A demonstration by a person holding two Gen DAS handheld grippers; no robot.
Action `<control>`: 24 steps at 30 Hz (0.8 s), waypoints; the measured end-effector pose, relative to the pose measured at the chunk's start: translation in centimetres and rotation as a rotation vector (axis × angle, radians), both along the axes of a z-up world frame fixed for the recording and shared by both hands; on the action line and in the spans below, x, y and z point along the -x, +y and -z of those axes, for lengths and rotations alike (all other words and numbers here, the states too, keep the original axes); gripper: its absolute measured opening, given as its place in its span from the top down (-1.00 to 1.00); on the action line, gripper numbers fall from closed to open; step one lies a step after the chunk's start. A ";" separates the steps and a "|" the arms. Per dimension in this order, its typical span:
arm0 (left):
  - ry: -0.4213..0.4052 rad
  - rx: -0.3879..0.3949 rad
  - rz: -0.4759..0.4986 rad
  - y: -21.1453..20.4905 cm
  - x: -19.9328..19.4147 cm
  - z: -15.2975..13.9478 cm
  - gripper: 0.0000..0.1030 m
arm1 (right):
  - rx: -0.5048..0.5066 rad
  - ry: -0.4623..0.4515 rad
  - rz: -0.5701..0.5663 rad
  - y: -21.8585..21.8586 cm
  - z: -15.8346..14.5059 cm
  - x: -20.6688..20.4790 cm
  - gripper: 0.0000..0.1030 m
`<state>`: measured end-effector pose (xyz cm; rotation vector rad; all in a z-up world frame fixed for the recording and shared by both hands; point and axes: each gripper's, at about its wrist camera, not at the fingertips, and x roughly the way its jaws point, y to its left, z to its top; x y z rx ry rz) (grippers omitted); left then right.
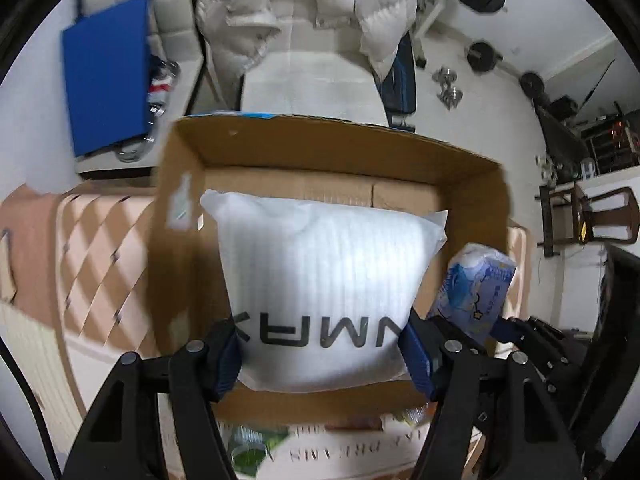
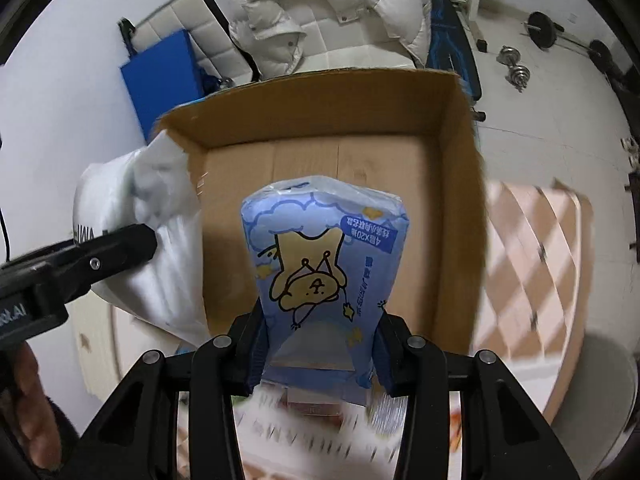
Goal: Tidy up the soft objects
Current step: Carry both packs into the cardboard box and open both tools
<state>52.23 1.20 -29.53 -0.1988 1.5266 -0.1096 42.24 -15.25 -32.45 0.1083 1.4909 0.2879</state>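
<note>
My left gripper is shut on a white foam pouch with black letters, hanging over an open cardboard box. My right gripper is shut on a blue tissue pack printed with a cartoon bear, also held above the box. In the left wrist view the tissue pack shows at the right, beside the pouch. In the right wrist view the pouch and the left gripper's black finger sit at the left, over the box's left wall. The box floor looks bare.
A white puffer jacket lies on a pale bench behind the box. A blue mat leans at the back left. Dumbbells and weight plates rest on the floor at right. A checked peach cloth lies beside the box. A wooden chair stands far right.
</note>
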 end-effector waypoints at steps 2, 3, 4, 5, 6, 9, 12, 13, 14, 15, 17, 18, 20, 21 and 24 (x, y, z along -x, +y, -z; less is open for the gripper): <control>0.042 0.017 0.019 -0.5 -1.9 2.7 -0.26 | 0.023 0.008 -0.027 0.6 1.5 -2.3 0.11; 0.062 0.027 0.033 -0.8 -2.5 4.0 -0.26 | 0.031 0.015 -0.037 1.0 2.4 -2.9 0.11; 0.079 0.038 0.045 -1.0 -3.1 5.1 -0.26 | 0.037 0.024 -0.042 0.1 1.7 -4.4 0.11; 0.094 0.047 0.054 -1.3 -3.7 5.9 -0.26 | 0.048 0.031 -0.045 -0.1 1.7 -6.1 0.11; 0.111 0.057 0.063 -1.5 -4.6 7.0 -0.26 | 0.060 0.035 -0.050 0.0 2.1 -6.9 0.11; 0.136 0.072 0.057 -1.3 -6.0 9.0 -0.27 | 0.102 0.058 -0.061 -0.2 2.5 -9.1 0.11; 0.145 0.079 0.063 -1.4 -6.0 9.5 -0.31 | 0.129 0.078 -0.063 -0.8 5.0 -12.4 0.10; 0.146 0.076 0.067 -1.3 -6.0 9.6 -0.33 | 0.133 0.086 -0.059 -0.7 5.3 -12.5 0.10; 0.147 0.076 0.071 -1.4 -6.1 9.7 -0.34 | 0.140 0.090 -0.059 -1.1 6.7 -13.9 0.07; 0.155 0.077 0.071 -1.4 -5.9 9.6 -0.37 | 0.150 0.088 -0.058 -1.2 7.0 -14.4 -0.04; 0.160 0.079 0.084 -1.5 -5.8 9.3 -0.45 | 0.170 0.092 -0.057 -1.2 7.0 -14.7 -0.45; 0.145 0.067 0.095 -1.6 -5.7 8.9 -0.52 | 0.163 0.100 -0.053 -0.9 6.8 -14.8 -0.60; 0.094 0.027 0.110 -1.5 -5.2 7.5 -0.80 | 0.150 0.109 -0.041 -0.8 6.4 -14.7 -0.71; 0.078 0.015 0.116 -1.5 -5.1 6.8 -0.90 | 0.157 0.105 -0.043 -0.6 6.0 -14.5 -0.79; 0.016 -0.048 0.124 -1.1 -4.2 4.7 -0.97 | 0.180 0.092 -0.046 0.1 4.8 -13.5 -1.00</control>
